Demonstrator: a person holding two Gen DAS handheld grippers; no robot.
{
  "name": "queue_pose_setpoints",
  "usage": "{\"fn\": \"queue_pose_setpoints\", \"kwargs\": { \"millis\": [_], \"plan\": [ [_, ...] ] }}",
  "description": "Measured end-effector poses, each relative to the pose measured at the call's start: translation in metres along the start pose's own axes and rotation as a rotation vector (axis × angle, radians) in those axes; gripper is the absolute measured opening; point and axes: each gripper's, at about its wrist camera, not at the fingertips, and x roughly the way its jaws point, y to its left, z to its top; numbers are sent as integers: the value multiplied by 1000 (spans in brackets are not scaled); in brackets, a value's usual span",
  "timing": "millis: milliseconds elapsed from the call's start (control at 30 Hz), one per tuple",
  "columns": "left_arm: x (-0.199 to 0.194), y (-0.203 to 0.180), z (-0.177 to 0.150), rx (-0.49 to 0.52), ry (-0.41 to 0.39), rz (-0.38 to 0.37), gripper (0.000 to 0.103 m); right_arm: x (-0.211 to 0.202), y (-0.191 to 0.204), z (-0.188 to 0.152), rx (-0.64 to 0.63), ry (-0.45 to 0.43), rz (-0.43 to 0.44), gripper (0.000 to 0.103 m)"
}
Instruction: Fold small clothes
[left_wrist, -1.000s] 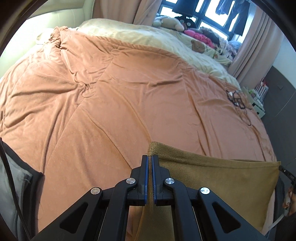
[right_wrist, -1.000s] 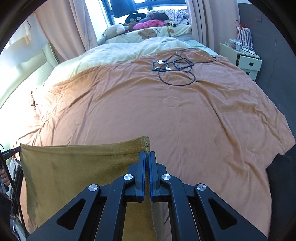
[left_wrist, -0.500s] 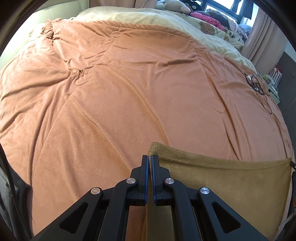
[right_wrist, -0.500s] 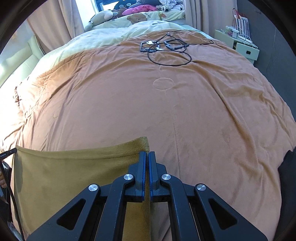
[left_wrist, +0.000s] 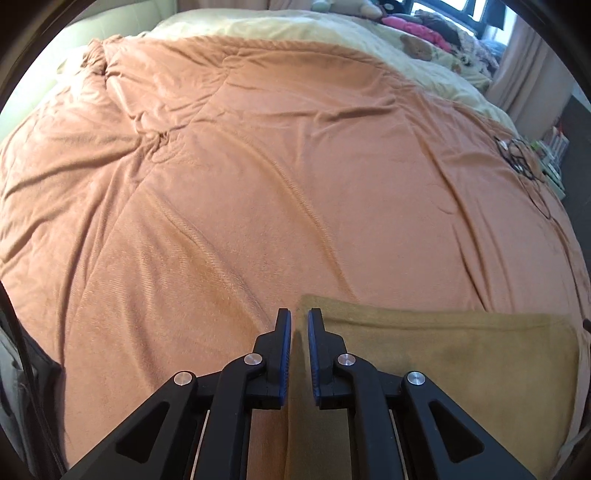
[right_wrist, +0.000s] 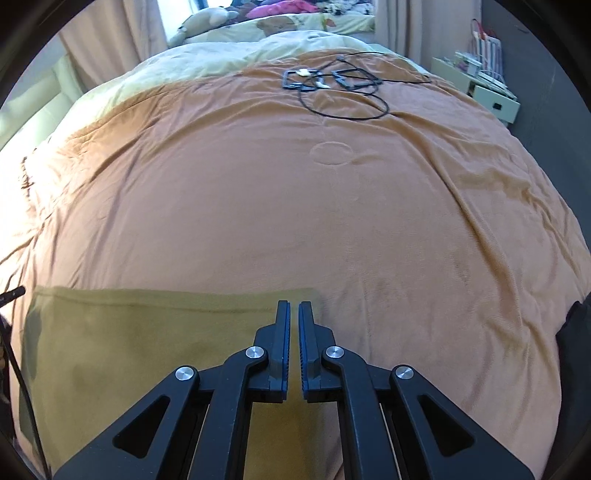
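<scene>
Mustard-brown rectangular fleece garment (left_wrist: 436, 354): now released, lying flat on orange quilted bedspread (left_wrist: 295, 184), near edge. Left gripper (left_wrist: 299, 325), right gripper (right_wrist: 294, 314): jaws just parted, empty, at its far corners. Folding next.

Left gripper (left_wrist: 299, 321) points down over the near edge of the bed; its jaws have just been opening and stand slightly apart, blue pads facing each other across a narrow gap, not pressing on the cloth; mustard-brown garment (left_wrist: 443, 354) lies flat on the orange blanket (left_wrist: 258, 184), its left corner just beyond the fingertips and its left edge running down between the jaws; cream bedding (left_wrist: 332, 33) past the blanket's far edge; soft toys and pink clothes (left_wrist: 410, 26) along the window; tangled black cable (left_wrist: 521, 158) at the blanket's right side.
</scene>
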Motion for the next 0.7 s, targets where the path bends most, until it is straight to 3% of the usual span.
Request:
{"fn": "queue_pose_setpoints", "kwargs": {
  "millis": [67,100,133,367,500,700],
  "plan": [
    [-7,-5,-5,22,9,-26,10,-6,2,-2,-13,1,16,19],
    [-11,-7,-8,33,13,-39,10,-9,3,-5,-19,-3,24,40],
    [-15,-11,-12,50,18,-53,10,-13,4,-6,-24,-10,35,54],
    [-14,-18,-37,101,86,-71,10,-19,29,-23,-104,29,104,54],
    [4,-13,-46,83,134,-69,10,-5,54,-24,-146,92,148,36],
    [22,-9,-50,64,141,-47,9,26,89,-19,-196,142,162,25]
  ]
}}
